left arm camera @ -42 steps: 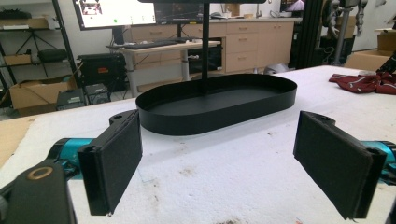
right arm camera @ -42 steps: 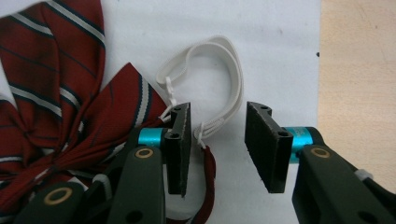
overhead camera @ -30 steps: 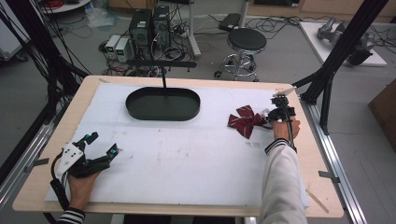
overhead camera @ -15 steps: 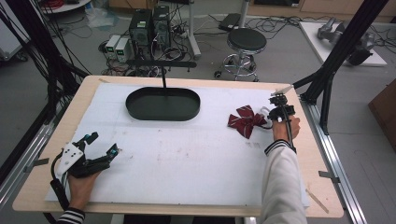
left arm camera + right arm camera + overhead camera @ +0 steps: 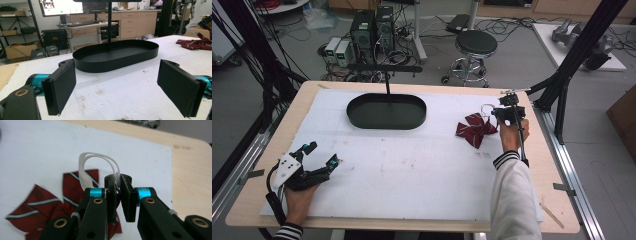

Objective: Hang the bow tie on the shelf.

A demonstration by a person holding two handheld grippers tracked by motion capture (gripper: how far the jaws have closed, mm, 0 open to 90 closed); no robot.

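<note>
— Right gripper view tells it best: the right tongs [image 5: 119, 195] are pressed together on the white elastic loop [image 5: 86, 167] of the dark red striped fabric bow tie [image 5: 37, 210]. Why the loop and not the cloth?

— I think the loop stands up from the bow, so it is easier to pinch, and the bow can hang below it without being crushed. In the high view the bow tie [image 5: 475, 130] lies on the white surface [image 5: 412, 170], near its right side, just beside the right tongs [image 5: 508, 114].

— And the left tongs [image 5: 319, 156]?

— They rest low near the front left corner, with the jaws wide apart and nothing between them. In the left gripper view they look towards the black oval metal tray [image 5: 117, 56], which has a thin black upright post [image 5: 109, 25] in its middle.

— Maybe the bow should go there?

— That is my guess. Between bow and tray the surface is bare; only the post could catch the loop.
</note>
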